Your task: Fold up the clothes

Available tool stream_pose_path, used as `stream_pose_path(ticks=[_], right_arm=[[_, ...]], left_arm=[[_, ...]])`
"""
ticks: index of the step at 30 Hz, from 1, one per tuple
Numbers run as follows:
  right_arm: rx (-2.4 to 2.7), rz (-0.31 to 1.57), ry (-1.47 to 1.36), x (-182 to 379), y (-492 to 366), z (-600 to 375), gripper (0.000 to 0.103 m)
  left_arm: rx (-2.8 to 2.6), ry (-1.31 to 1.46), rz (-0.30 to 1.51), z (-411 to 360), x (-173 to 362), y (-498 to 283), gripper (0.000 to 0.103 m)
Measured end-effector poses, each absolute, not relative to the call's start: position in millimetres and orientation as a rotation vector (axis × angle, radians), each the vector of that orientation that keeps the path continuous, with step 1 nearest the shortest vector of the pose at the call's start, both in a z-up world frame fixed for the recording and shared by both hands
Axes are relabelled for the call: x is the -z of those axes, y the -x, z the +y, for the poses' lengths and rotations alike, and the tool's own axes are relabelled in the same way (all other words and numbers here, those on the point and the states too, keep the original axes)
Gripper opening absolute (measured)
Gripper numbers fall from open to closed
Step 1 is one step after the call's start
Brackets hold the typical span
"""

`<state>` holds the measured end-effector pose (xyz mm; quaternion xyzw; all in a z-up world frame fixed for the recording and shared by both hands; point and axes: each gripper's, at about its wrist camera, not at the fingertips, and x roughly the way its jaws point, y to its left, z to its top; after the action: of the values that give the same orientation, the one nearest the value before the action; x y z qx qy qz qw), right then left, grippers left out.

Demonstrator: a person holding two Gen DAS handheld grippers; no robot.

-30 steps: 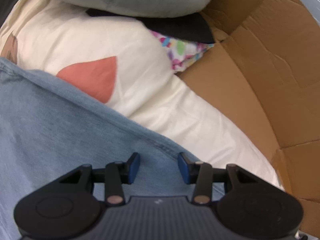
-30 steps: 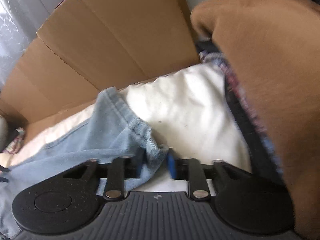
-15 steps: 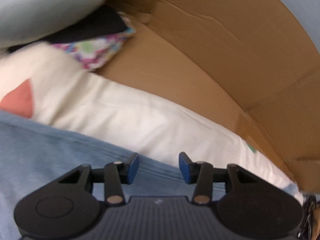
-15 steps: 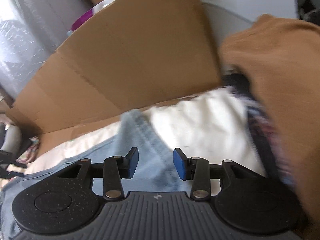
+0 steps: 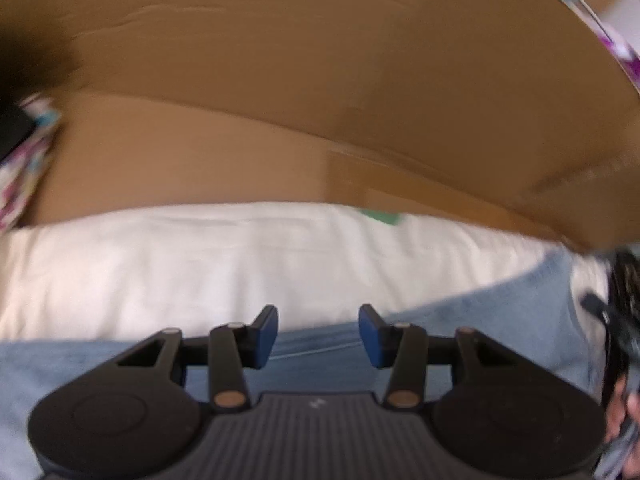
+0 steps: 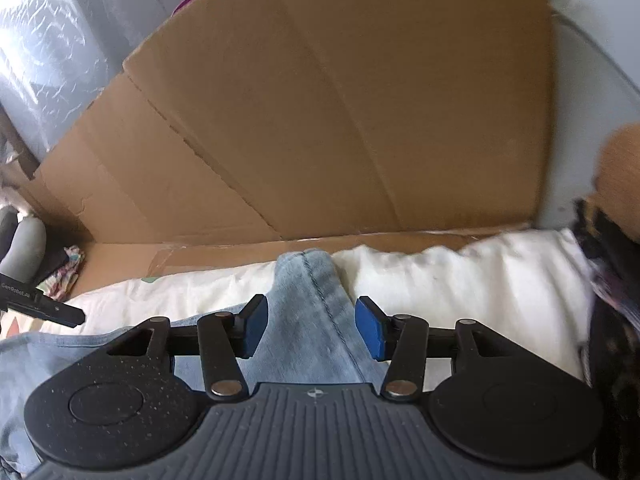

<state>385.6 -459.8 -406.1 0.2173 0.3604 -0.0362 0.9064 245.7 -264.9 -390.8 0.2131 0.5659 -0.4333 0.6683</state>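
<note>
- Hovering over the jeans (image 6: 308, 320): right gripper (image 6: 308, 326), jaws opening, pads apart w/ a seamed strip of denim running between them; pads not pressing on it.
- Left gripper (image 5: 318, 336) also held apart, about half spread, nothing pinched; it sits above the jeans' edge, where a pale thread line runs across the gap. View is blurred.
- Jeans = light blue denim, spread flat over a white cloth (image 6: 460, 280), filling the near part of both views. In right view one narrow end reaches up to the far edge of the white cloth, touching the cardboard.
- White cloth lies under the jeans and shows beyond them as a wide band; small green patch (image 5: 380, 216) at its far edge in left view.
- Left side, right view: a black tip of the other gripper pokes in above the cloth.
- Right side: dark patterned fabric (image 6: 612, 280), then a brown garment (image 6: 624, 168) above it.
- Farthest: a cardboard box wall (image 6: 340, 120) stands behind everything; colourful print fabric (image 5: 24, 168) at its left corner.
</note>
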Motion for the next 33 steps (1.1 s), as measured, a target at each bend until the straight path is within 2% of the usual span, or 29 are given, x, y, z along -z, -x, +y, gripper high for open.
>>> stream_pose_path(ticks=[5, 8, 13, 15, 16, 17, 19, 21, 27, 28, 30, 33], right_arm=[[0.060, 0.765, -0.427, 409.5, -414.8, -459.2, 0.057], [0.045, 0.811, -0.374, 416.5, -430.1, -453.9, 0.065], [0.029, 0.821, -0.349, 426.6, -432.3, -449.0, 0.063], [0.029, 0.806, -0.343, 428.0, -429.9, -449.0, 0.046], [0.026, 0.800, -0.339, 428.5, -428.9, -448.7, 0.042], [0.017, 0.792, -0.330, 427.2, -427.9, -447.1, 0.031], [-0.003, 0.776, -0.310, 424.4, -425.7, -443.7, 0.026], [0.001, 0.734, -0.304, 417.0, -421.8, -444.0, 0.023], [0.039, 0.596, -0.282, 392.4, -416.2, -442.7, 0.023], [0.048, 0.573, -0.276, 388.5, -415.9, -442.5, 0.025], [0.118, 0.580, -0.271, 390.3, -420.6, -446.2, 0.038], [0.168, 0.573, -0.371, 390.7, -417.4, -463.3, 0.041]], left_arm=[[1.098, -0.558, 1.239, -288.8, 396.4, -215.7, 0.047], [1.152, -0.605, 1.223, -301.2, 402.0, -200.3, 0.047], [1.173, -0.731, 1.168, -312.5, 417.2, -180.2, 0.048], [1.185, -0.767, 1.158, -312.0, 422.3, -175.4, 0.048], [1.194, -0.791, 1.138, -311.3, 422.1, -172.9, 0.048], [1.202, -0.815, 1.117, -310.5, 421.7, -170.3, 0.045], [1.218, -0.864, 1.074, -309.0, 420.8, -165.2, 0.021], [1.233, -0.881, 1.047, -307.5, 417.0, -163.9, 0.015], [1.244, -0.807, 0.940, -304.9, 388.9, -173.9, 0.012], [1.233, -0.786, 0.921, -305.9, 385.3, -176.8, 0.013], [1.201, -0.764, 0.901, -309.7, 385.9, -181.3, 0.017], [1.155, -0.750, 0.919, -311.5, 388.1, -189.9, 0.017]])
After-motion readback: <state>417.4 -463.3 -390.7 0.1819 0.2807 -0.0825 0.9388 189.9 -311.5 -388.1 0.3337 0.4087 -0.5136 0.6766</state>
